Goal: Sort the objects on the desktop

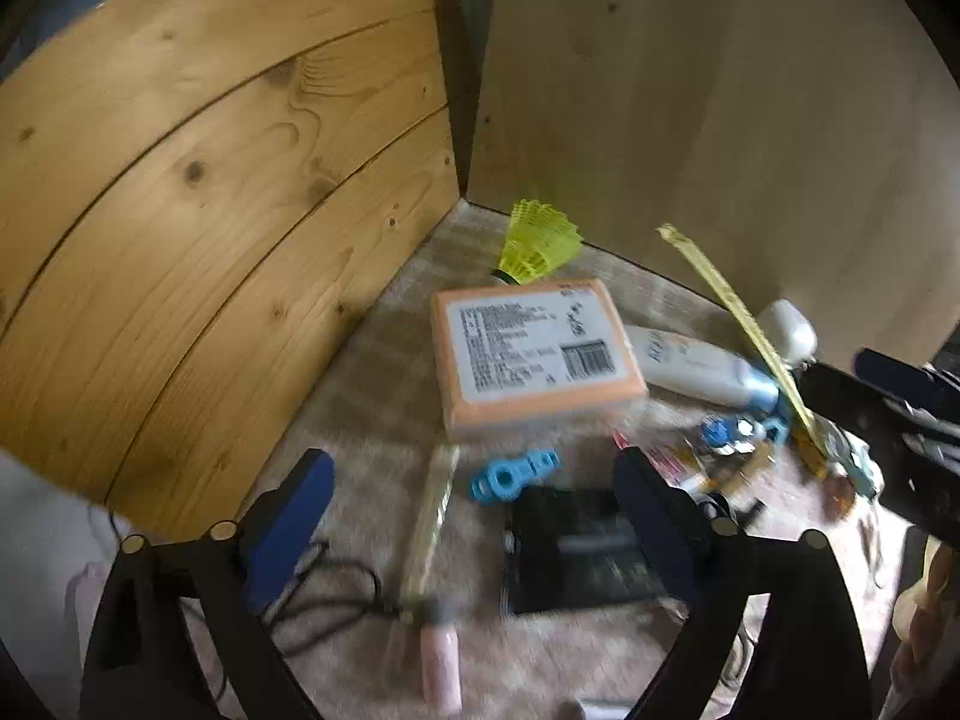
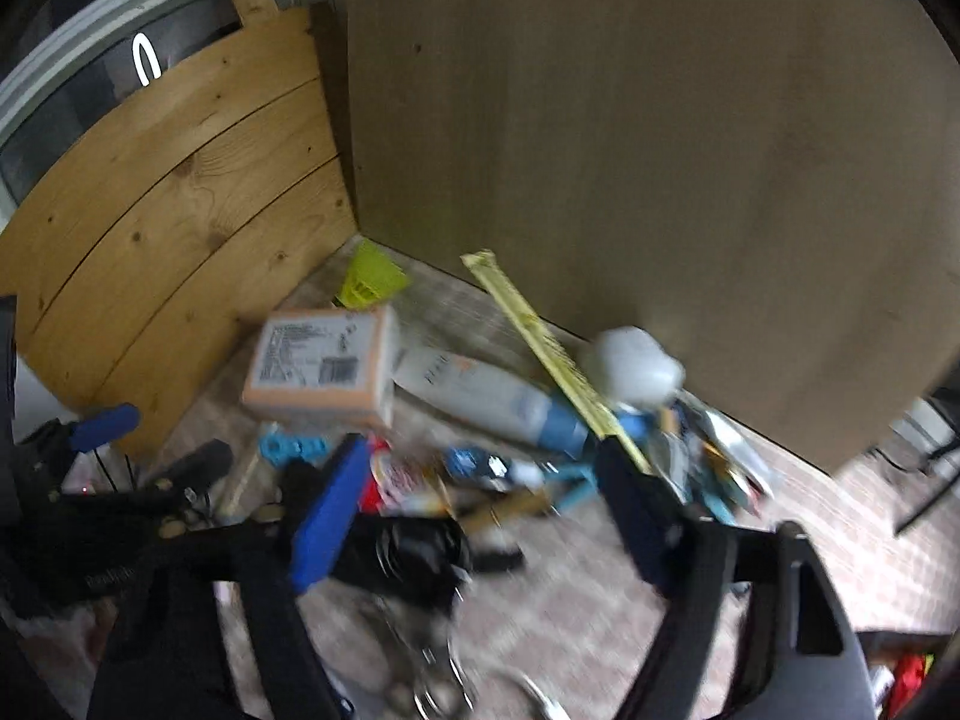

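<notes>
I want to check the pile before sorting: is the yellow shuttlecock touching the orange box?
Cannot tell. In the left wrist view the yellow shuttlecock sits right behind the orange box, whose top edge hides its base; the right wrist view is blurred there.

Knotty, matt wood planks (image 1: pixel 210 192) stand at nine o'clock; a smooth matt board (image 1: pixel 720 120) at two. The yellow shuttlecock (image 1: pixel 540 240) looks like ribbed plastic, the tube (image 1: pixel 696 366) glossy.

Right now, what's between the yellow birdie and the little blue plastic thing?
The orange box lies between the yellow shuttlecock and the blue plastic piece, clearest in the left wrist view.
</notes>
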{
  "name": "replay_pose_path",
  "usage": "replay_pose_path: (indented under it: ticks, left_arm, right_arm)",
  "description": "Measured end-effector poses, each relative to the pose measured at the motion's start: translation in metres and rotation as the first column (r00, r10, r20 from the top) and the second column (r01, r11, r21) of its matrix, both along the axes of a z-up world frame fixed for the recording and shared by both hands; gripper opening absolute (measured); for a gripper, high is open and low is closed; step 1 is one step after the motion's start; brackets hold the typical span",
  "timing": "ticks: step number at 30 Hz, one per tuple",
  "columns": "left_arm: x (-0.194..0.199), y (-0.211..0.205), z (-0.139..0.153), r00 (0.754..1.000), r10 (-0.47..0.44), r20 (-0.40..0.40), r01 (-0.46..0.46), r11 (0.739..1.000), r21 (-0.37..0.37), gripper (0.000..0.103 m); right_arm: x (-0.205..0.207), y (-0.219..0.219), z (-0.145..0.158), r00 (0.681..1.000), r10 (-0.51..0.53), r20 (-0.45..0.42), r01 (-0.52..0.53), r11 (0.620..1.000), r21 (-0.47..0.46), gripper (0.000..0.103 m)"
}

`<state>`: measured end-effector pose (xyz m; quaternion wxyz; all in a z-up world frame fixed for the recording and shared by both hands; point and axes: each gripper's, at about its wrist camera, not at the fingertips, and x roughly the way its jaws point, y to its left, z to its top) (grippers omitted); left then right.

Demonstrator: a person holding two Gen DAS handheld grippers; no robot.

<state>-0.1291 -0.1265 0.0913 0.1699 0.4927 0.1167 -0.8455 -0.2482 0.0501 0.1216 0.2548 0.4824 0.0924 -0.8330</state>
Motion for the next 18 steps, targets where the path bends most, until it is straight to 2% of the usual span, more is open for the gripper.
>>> replay_pose_path:
  ticks: [1,3,7,13,18]
  left_arm:
    - [-0.005,-0.002,-0.004,1.000,0.000,0.008,0.000,1.000,0.000,0.091]
    - [-0.014,-0.008,-0.013,1.000,0.000,0.021,0.000,1.000,-0.002,0.087]
    - [-0.028,-0.020,-0.027,0.999,0.009,0.035,-0.010,1.000,0.017,0.086]
    - [-0.043,-0.020,-0.041,0.999,-0.017,0.051,0.015,0.999,0.043,0.087]
    - [-0.052,-0.016,-0.051,0.998,-0.035,0.054,0.031,0.996,0.084,0.087]
  right_arm:
    - [-0.008,-0.009,-0.006,1.000,0.011,0.022,-0.011,1.000,0.002,0.063]
    - [-0.017,-0.023,-0.017,0.998,0.028,0.048,-0.029,1.000,0.003,0.061]
    - [-0.035,-0.048,-0.041,0.993,0.064,0.099,-0.065,0.998,0.012,0.055]
    - [-0.061,-0.066,-0.058,0.978,0.066,0.196,-0.056,0.997,-0.054,0.053]
    - [-0.064,-0.084,-0.069,0.973,0.073,0.220,-0.072,0.997,-0.014,0.053]
